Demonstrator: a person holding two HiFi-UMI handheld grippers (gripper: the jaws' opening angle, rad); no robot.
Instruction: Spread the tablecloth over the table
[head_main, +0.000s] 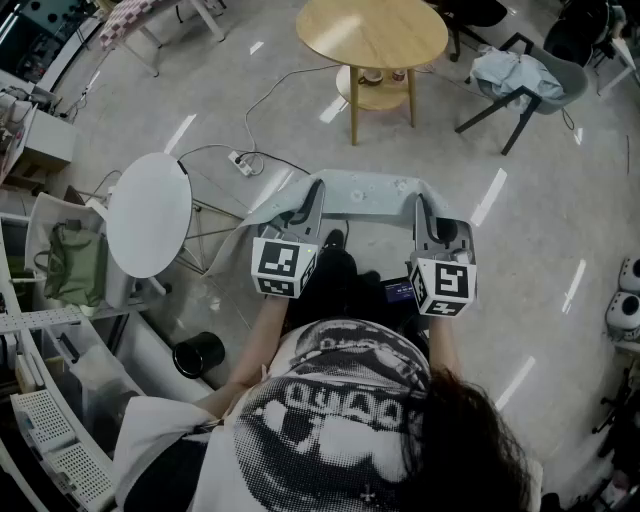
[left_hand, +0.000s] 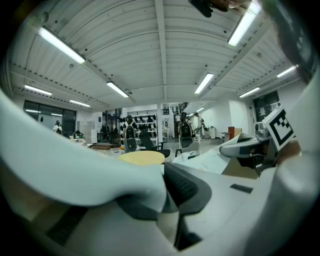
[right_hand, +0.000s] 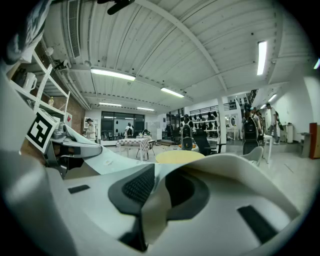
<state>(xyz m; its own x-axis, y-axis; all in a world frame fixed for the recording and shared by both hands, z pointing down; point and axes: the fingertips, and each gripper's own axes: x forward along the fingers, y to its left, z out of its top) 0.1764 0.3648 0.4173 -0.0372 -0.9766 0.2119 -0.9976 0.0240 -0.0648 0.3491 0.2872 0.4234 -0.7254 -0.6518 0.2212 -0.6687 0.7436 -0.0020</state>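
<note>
Pinching the cloth (left_hand: 75, 170) with the left gripper (left_hand: 167, 197): jaws almost together on a fold, with fabric draped over the left jaw. Same with the right gripper (right_hand: 157, 195), closed on a fold at the other near corner, with cloth standing up between the pads. No slack grip visible on either side.

In the head view, holding both grippers out in front of the body, roughly level and well apart. Between them, stretching the cloth in the air, near edge taut, far edge sagging forward. Not touching any table.

Straight ahead, well beyond the cloth's far edge: a wooden table (head_main: 370, 35), round, bare on top, with small items on a lower shelf. Near, to the left: a white table (head_main: 150, 213), also round. Can't say for sure which is meant; probably the wooden one, being dead ahead.

On the floor between: a power strip (head_main: 240, 160) with its cable (head_main: 285, 85) running toward the wooden table.

Progress, as a judgement: picked up and opened out, done. Left to do: carrying over, casting across the top, pulling flat, evening the overhang at the table's edges, letting go. Early stage. Worth minding the cable when stepping forward.
</note>
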